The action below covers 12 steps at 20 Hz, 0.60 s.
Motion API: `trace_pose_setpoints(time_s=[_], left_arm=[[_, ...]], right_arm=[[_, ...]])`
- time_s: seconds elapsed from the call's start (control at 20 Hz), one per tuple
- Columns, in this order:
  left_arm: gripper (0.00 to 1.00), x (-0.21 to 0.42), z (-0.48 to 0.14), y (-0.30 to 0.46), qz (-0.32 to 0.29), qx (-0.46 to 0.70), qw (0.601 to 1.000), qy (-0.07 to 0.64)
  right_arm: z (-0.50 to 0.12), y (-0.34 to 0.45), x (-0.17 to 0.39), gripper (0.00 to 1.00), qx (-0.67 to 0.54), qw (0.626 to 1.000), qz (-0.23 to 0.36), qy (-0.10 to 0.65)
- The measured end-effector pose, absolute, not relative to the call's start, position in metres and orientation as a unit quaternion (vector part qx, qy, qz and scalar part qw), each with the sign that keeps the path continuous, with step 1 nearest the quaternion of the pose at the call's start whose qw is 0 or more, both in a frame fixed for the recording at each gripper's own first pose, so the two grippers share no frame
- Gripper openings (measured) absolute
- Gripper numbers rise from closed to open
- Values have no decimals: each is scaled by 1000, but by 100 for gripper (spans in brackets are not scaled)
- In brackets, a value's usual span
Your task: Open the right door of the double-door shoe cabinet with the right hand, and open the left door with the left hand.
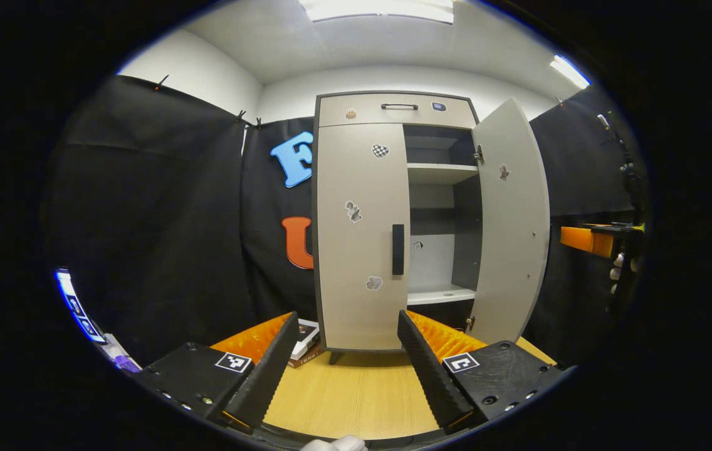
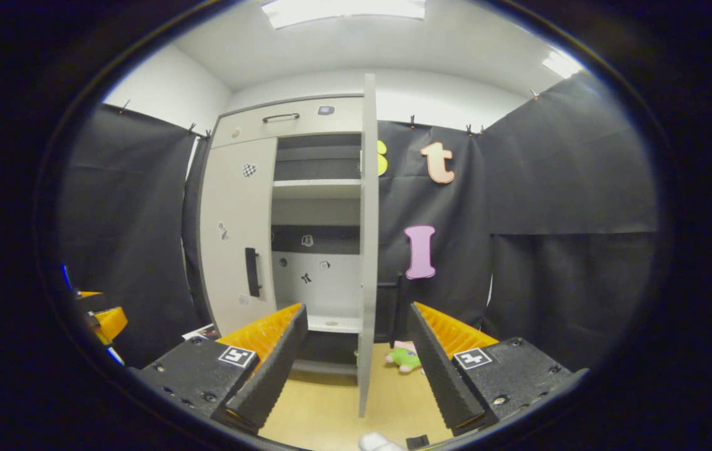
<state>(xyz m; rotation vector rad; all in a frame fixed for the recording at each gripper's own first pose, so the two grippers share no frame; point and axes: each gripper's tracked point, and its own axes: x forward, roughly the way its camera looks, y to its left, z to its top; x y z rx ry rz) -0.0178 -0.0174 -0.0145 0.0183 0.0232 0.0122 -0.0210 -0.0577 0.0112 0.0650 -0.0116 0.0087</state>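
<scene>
A: Left gripper view, left to right?
B: Matte black cloth wall point(image 1: 155, 213), creased. Books point(image 1: 304, 341) flat on the wood-grain floor point(image 1: 356, 394). Left gripper point(image 1: 346, 326) has its ridged fingers point(image 1: 268, 369) spread wide, holding nothing, short of the cabinet.
A: Cabinet?
B: Shoe cabinet point(image 1: 397, 109): tall, smooth pale-grey panels, dark edging, top drawer with a thin bar pull. Left door point(image 1: 362, 238) closed, small stickers on it, and a dark vertical handle point(image 1: 398, 249) at its inner edge. Right door point(image 1: 511, 219) swung open, flat white shelves point(image 1: 440, 172) inside.
A: Right gripper view?
B: Left door point(image 2: 234, 232) again, closed. Right door point(image 2: 367, 250) seen edge-on, a thin slab between the fingers but farther off. Right gripper point(image 2: 356, 326) is spread apart, gripping nothing. Green plush toy point(image 2: 405, 358) on the floor just past the door.
A: Room?
B: White walls, ceiling light panels.
</scene>
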Motion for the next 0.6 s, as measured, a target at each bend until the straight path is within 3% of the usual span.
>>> trace_pose_setpoints(time_s=[0.3, 0.6], left_arm=[[95, 16, -20, 7, -11, 7, 1000, 8], [95, 84, -14, -25, -31, 1, 1000, -4]], right_arm=[[-3, -10, -67, 100, 19, 1000, 9, 3], [-9, -2, -67, 100, 29, 999, 10, 20]])
